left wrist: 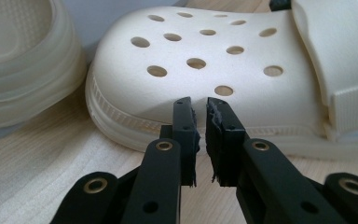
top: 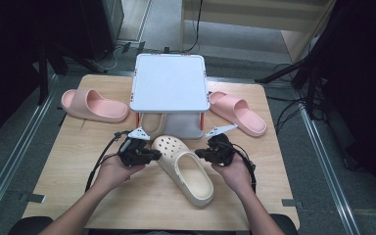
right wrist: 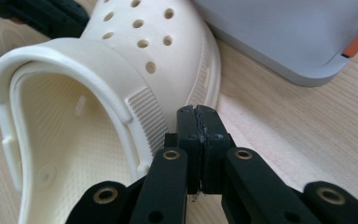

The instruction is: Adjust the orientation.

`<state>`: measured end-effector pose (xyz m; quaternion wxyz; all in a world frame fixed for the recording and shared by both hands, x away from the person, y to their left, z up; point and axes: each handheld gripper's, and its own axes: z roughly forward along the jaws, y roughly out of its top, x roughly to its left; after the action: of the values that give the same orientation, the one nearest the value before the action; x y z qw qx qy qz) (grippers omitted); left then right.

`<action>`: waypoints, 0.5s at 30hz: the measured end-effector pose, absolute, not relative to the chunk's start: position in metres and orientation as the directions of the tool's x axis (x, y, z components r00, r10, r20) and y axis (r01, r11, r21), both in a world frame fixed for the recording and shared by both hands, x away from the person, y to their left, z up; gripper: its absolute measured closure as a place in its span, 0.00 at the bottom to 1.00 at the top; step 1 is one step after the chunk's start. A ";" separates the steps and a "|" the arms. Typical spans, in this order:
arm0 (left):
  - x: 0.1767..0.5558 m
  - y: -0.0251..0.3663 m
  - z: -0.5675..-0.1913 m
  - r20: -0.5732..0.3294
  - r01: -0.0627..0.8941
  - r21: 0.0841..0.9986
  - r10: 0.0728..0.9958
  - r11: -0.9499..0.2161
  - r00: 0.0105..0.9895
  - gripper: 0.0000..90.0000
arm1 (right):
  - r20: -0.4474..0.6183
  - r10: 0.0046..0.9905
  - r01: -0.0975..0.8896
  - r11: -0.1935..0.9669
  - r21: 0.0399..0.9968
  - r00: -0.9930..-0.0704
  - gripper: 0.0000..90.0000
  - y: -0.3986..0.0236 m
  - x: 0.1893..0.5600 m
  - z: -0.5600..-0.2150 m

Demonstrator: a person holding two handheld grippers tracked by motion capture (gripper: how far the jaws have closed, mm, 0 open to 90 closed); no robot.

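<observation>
Clog (top: pixel 183 169), cream, lying on table (top: pixel 78 161) between my grippers; long axis runs diagonally, toe toward shelf (top: pixel 169 83). Left gripper (top: pixel 157 155) at toe side, jaws a sliver apart, empty. Right gripper (top: pixel 198 153) equally near, pressed shut, empty.

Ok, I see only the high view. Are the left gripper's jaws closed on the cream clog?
Observer: No. The left gripper has a thin gap between its jaws with nothing in it. Its tips are just before the toe of the cream clog.
Operator: And the right gripper?
Observer: The right gripper has its jaws pressed together, empty, beside the clog's sole edge.
</observation>
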<state>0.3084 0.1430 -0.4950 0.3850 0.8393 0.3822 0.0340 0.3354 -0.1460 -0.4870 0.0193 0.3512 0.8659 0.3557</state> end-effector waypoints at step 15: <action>0.325 0.141 -0.493 -0.252 0.621 0.663 0.657 -0.418 0.711 0.90 | 0.221 0.654 0.614 0.464 0.638 -0.724 0.99 -0.140 0.315 -0.489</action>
<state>0.3252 0.1407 -0.4935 0.3832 0.8418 0.3794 0.0231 0.3146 -0.1399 -0.4892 0.0276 0.3707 0.8552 0.3613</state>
